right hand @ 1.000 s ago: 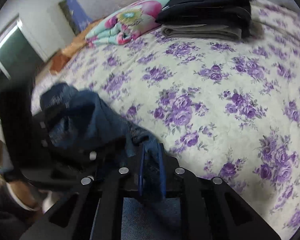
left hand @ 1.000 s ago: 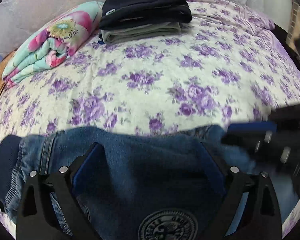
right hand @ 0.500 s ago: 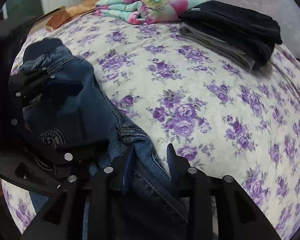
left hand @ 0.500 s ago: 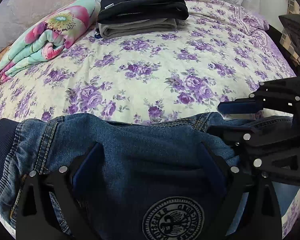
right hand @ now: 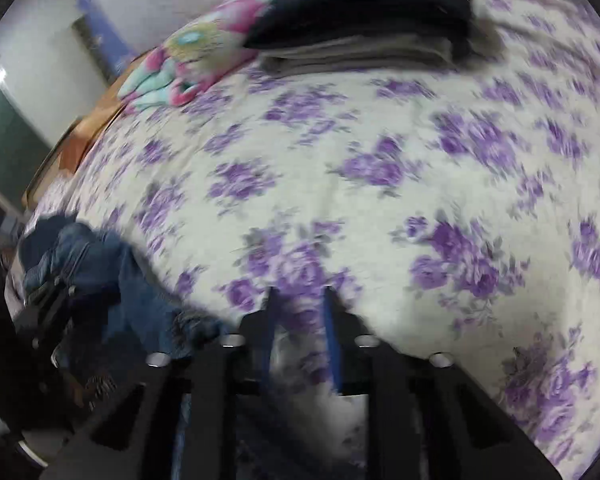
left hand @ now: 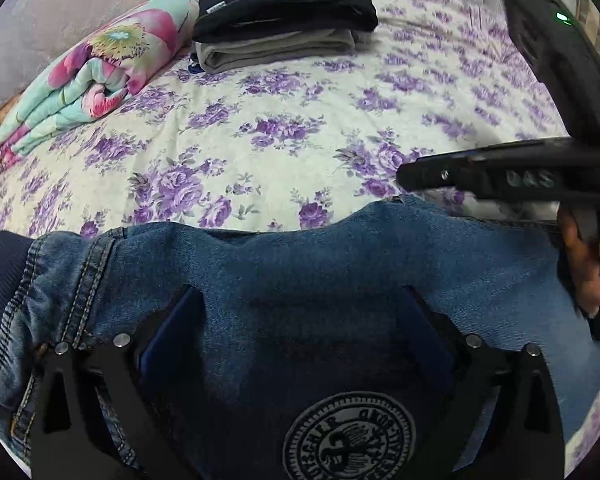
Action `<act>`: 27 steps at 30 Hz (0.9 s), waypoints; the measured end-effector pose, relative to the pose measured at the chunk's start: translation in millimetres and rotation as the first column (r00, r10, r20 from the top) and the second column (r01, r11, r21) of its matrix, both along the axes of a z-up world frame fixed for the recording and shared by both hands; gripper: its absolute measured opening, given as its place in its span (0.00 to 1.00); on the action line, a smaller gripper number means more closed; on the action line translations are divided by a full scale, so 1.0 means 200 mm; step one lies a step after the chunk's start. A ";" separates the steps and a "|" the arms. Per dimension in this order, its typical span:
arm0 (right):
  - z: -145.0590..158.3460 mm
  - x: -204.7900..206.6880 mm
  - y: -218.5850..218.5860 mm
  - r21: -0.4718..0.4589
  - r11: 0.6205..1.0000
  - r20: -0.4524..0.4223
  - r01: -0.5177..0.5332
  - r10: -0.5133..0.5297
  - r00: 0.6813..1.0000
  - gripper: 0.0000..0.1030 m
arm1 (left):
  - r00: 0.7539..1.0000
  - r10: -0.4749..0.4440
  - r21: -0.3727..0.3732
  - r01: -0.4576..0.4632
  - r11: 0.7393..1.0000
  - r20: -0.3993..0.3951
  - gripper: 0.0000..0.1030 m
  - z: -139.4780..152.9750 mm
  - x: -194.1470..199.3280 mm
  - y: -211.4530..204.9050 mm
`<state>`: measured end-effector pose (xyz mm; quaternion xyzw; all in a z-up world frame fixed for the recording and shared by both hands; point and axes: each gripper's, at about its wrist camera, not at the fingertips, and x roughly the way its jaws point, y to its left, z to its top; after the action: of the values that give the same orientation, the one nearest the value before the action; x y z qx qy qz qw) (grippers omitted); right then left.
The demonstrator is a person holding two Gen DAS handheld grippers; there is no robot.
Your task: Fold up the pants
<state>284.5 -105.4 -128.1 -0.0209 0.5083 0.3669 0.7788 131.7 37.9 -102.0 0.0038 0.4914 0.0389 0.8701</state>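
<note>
Blue denim pants (left hand: 300, 280) with a round dark patch lie bunched at the near edge of the bed; in the blurred right wrist view they show at the lower left (right hand: 100, 264). My left gripper (left hand: 296, 312) is open wide, its fingers resting on the denim with cloth spread between them. My right gripper (right hand: 300, 300) is open a little and empty, above the sheet just right of the pants. From the left wrist view it appears at the right (left hand: 500, 176), held by a hand.
The bed has a white sheet with purple flowers (left hand: 300, 128). A folded floral blanket (left hand: 96, 80) lies at the far left. A stack of folded dark and grey clothes (left hand: 284, 12) sits at the back. A wall runs behind the bed.
My right gripper has let go of the denim it held between its fingers and has lifted off to the right. The left gripper stays on the pants.
</note>
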 end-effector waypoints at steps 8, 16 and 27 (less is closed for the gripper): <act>0.19 -0.21 -0.12 0.245 0.967 -0.058 -0.071 0.088 0.994 0.54 | 1.000 -0.004 -0.014 0.004 1.000 0.002 0.95 0.02 -0.02 0.01; 0.16 -0.32 -0.24 0.042 0.998 0.120 0.042 -0.047 0.992 0.60 | 1.000 -0.005 0.003 0.005 1.000 -0.002 0.95 0.07 -0.18 0.03; 0.27 -0.87 -1.69 0.163 0.770 0.070 0.616 -0.632 0.772 0.74 | 0.997 0.060 -0.005 -0.060 0.998 0.048 0.95 0.13 -0.32 0.25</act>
<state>110.8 -444.1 -74.0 0.1782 0.4130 0.1177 0.8854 67.7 88.8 -75.7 -0.0135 0.4702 0.0640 0.8801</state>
